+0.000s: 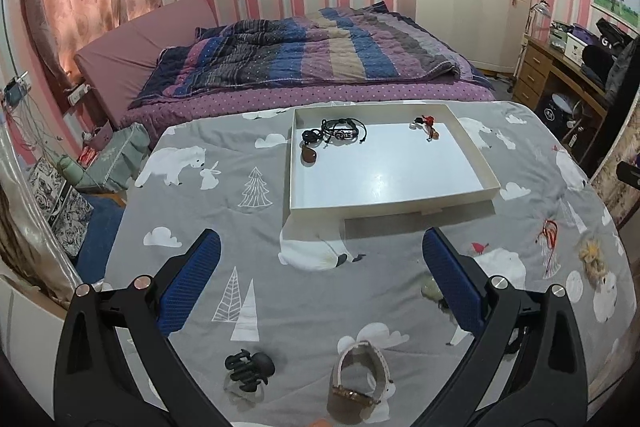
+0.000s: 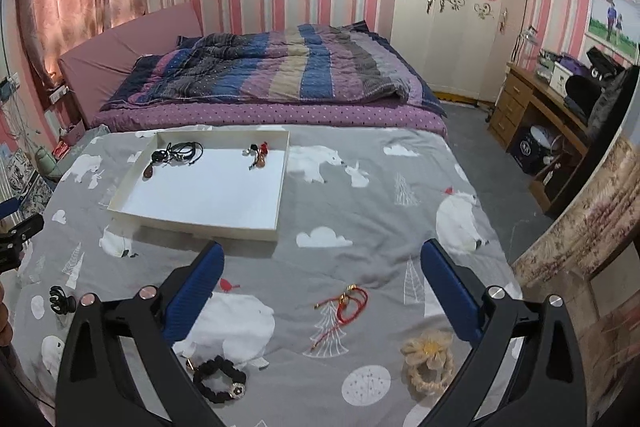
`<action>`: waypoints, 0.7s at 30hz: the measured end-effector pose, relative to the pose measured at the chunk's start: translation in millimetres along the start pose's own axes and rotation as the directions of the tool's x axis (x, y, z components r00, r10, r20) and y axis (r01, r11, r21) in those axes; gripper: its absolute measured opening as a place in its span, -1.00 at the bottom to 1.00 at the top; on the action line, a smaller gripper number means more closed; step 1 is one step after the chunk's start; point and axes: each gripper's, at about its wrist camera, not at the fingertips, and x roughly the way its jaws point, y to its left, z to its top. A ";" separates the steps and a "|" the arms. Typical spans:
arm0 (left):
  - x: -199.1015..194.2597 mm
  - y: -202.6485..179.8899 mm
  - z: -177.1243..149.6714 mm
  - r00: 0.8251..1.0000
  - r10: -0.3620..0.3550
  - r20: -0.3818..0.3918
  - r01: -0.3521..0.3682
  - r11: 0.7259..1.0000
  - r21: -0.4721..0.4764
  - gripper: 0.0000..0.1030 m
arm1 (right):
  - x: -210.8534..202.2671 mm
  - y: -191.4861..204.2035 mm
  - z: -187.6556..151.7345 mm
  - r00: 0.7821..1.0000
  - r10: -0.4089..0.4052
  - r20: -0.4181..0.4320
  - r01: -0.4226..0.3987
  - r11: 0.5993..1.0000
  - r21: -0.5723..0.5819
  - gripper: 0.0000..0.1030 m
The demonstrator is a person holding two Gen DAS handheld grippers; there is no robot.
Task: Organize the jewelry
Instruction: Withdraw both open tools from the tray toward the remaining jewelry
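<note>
A white shallow tray (image 1: 476,151) (image 2: 276,195) lies on a grey printed cloth. In it are black cord bracelets with a brown pendant (image 1: 334,133) (image 2: 176,153) and a small red-and-brown charm (image 1: 426,125) (image 2: 258,153). My left gripper (image 1: 322,277) is open and empty above the cloth, with a black claw clip (image 1: 250,367) and a white-strap watch (image 1: 360,375) below it. My right gripper (image 2: 322,281) is open and empty, above a red cord bracelet (image 2: 348,303). A black beaded bracelet (image 2: 220,381) and a cream knitted flower tie (image 2: 428,359) lie near its fingers.
A pale green stone (image 1: 432,287) lies by the left gripper's right finger (image 1: 452,287). A bed with a striped quilt (image 1: 304,59) stands behind the table. A wooden desk (image 2: 536,107) is at the right, a wardrobe (image 2: 452,7) behind. The table edge curves at the right (image 2: 492,219).
</note>
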 end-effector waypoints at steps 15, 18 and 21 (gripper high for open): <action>24.4 -43.4 -34.1 0.991 -0.104 -0.079 0.107 0.994 0.034 0.94 | 40.8 6.5 -26.7 0.997 -0.047 -0.061 0.045 0.998 -0.034 0.92; 46.8 -62.0 -51.3 0.984 -0.116 -0.136 0.124 0.991 0.055 0.94 | 58.8 4.7 -36.8 0.993 -0.055 -0.101 0.051 0.998 -0.035 0.92; 63.9 -77.1 -62.6 0.980 -0.106 -0.169 0.118 0.991 0.060 0.94 | 75.1 -0.4 -45.2 0.990 -0.045 -0.137 0.042 0.999 -0.023 0.92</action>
